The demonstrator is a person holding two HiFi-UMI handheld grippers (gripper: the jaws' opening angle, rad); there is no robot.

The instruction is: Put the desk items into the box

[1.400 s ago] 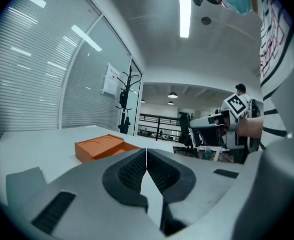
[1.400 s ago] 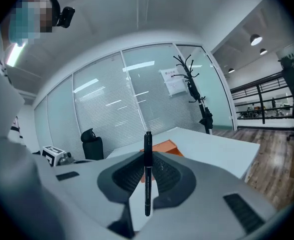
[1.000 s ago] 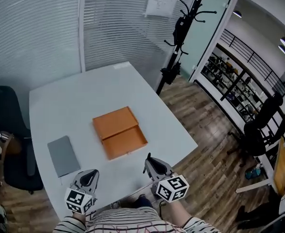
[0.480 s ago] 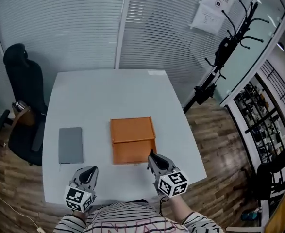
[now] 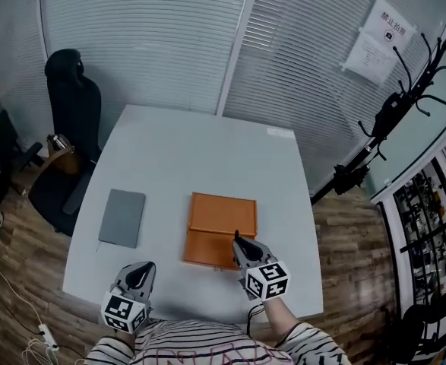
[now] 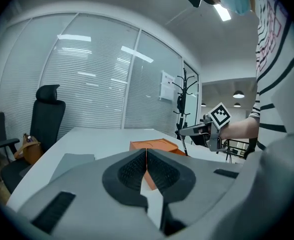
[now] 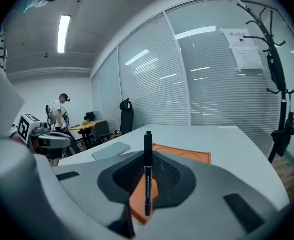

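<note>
The right gripper [image 5: 239, 243] has its jaws closed part-way on a black pen [image 7: 148, 154], which stands upright between the pads with its cap end above them. In the head view this gripper sits above the near right part of the orange box [image 5: 221, 213]. The left gripper [image 6: 146, 166] has its jaws pressed together with nothing between them, and it sits low at the near left edge of the table [image 5: 200, 150], apart from the box. The box lies open and flat near the middle of the white table, its two shallow halves side by side. A gray notebook [image 5: 121, 217] lies flat to the left of the box, well apart from it. Beyond the table's far left corner stands a black office chair [image 5: 74, 105], and a black coat rack [image 5: 405, 97] stands to the right by the slatted glass wall.
</note>
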